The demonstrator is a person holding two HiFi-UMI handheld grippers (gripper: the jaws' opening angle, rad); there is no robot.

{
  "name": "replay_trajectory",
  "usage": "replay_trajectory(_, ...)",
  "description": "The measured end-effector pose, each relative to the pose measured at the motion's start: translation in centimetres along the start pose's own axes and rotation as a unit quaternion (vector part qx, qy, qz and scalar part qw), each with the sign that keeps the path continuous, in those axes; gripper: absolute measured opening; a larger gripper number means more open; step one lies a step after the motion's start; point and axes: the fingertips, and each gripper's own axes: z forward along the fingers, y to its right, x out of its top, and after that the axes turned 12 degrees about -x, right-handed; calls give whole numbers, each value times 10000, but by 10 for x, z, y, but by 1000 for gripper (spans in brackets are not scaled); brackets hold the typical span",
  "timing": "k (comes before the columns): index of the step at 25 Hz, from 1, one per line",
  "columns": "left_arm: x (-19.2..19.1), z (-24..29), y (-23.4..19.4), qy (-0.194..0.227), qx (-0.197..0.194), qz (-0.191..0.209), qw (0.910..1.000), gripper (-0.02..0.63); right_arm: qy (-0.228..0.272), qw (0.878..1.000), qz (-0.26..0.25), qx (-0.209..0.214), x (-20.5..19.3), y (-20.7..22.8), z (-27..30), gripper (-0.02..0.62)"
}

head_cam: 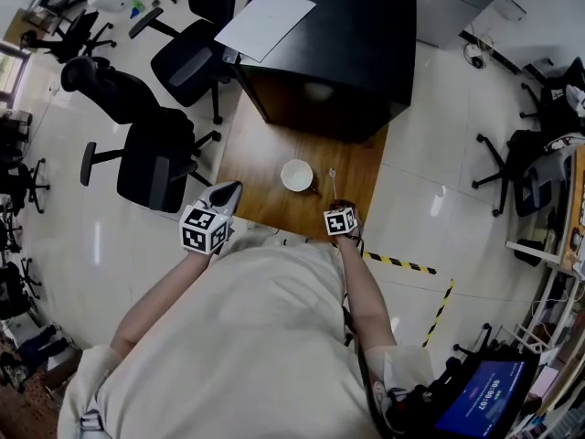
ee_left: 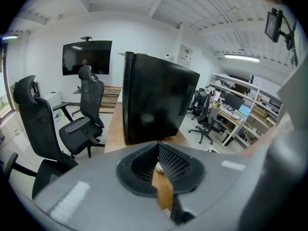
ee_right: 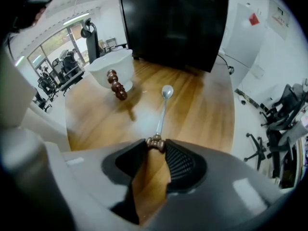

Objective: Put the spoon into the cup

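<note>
A white cup (head_cam: 296, 175) with a brown beaded handle stands on the wooden table (head_cam: 251, 163). In the right gripper view the cup (ee_right: 113, 66) is at the upper left. The metal spoon (ee_right: 163, 107) lies flat to the cup's right, bowl pointing away. Its brown handle end sits between the tips of my right gripper (ee_right: 156, 142), which is shut on it. In the head view the spoon (head_cam: 332, 183) lies just ahead of the right gripper (head_cam: 341, 216). My left gripper (head_cam: 230, 190) hovers at the table's near left edge, tips together, holding nothing.
A black cabinet (head_cam: 338, 35) stands on the table's far half, with a white sheet (head_cam: 265, 21) on top. Black office chairs (head_cam: 160, 158) crowd the floor at the left. Yellow-black tape (head_cam: 402, 265) marks the floor at the right.
</note>
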Motion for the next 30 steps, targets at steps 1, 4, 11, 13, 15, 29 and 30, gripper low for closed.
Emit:
replay_trajectory(1,0,-1,-1,10,12,-10,10000,3,-15,10000,-34,-11,0,-1,0,131)
replay_trajectory(4,2,-3,-2,39,12,-32,10000,3,-58,9999,-78,-81,1,0,-1,127)
replay_trajectory(11,6,-1,-8,112,-59,-51,9999,3,288,9993,213,-102,25,9,-30,127)
replay_trajectory(13,4,1,-7,126,-112,-56,9998,3,474,9986,197,-122,35,10,-43,127)
replay_trajectory(15,3,3,-5,141,-162,-54,9998,3,657,9975,211,-138,44,11,-57,127)
replay_trajectory(29,0,-2,-12,302,-247,-116,9992,3,1390,9894,-19,419,105,-29,-133,127)
replay_trajectory(30,0,-2,-13,318,-248,-123,9991,3,1371,9892,-76,507,106,-33,-134,127)
